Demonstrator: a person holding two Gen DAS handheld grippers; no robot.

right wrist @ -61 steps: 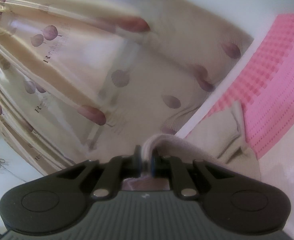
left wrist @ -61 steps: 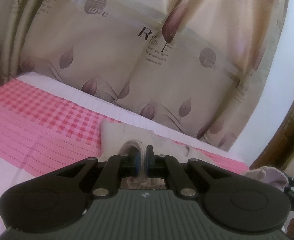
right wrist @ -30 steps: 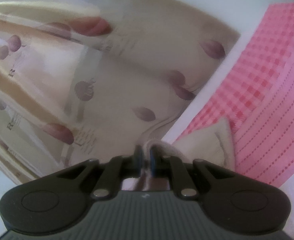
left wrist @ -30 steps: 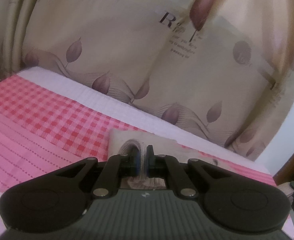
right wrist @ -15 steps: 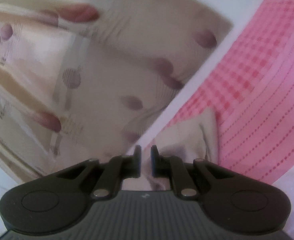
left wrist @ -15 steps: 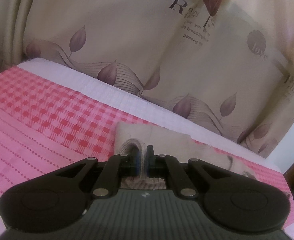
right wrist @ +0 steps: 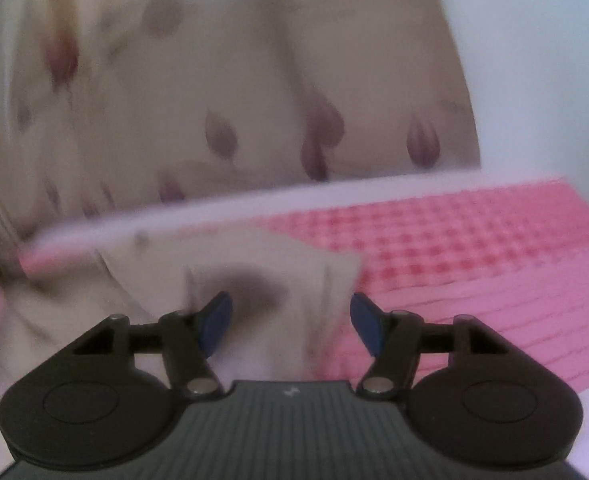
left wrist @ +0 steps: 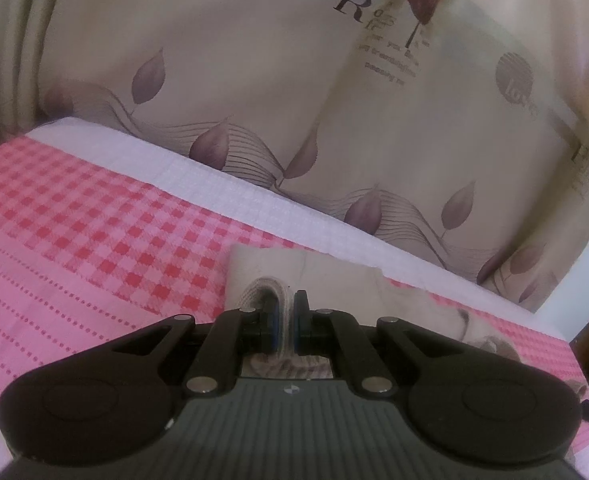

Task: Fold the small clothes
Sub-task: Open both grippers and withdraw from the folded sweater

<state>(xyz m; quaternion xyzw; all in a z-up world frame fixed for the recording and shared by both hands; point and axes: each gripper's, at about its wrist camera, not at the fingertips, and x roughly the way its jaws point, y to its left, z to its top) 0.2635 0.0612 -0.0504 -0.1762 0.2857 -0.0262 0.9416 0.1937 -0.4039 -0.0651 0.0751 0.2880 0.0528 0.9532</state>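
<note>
Beige cloth, a small garment [left wrist: 334,280], lies on the pink-and-red checked bedspread [left wrist: 74,216] near the bed's far edge, just before the leaf-print curtain [left wrist: 254,92]. The left claw [left wrist: 285,322] is clenched on a bunched fold of the garment, which loops up over its blue-padded fingertips. In the blurred right wrist view, the right claw [right wrist: 290,322] is released, its blue pads [right wrist: 214,320] spread wide above the garment [right wrist: 254,268], gripping nothing. A white wall [right wrist: 534,60] shows at the right beyond the curtain [right wrist: 214,80].
</note>
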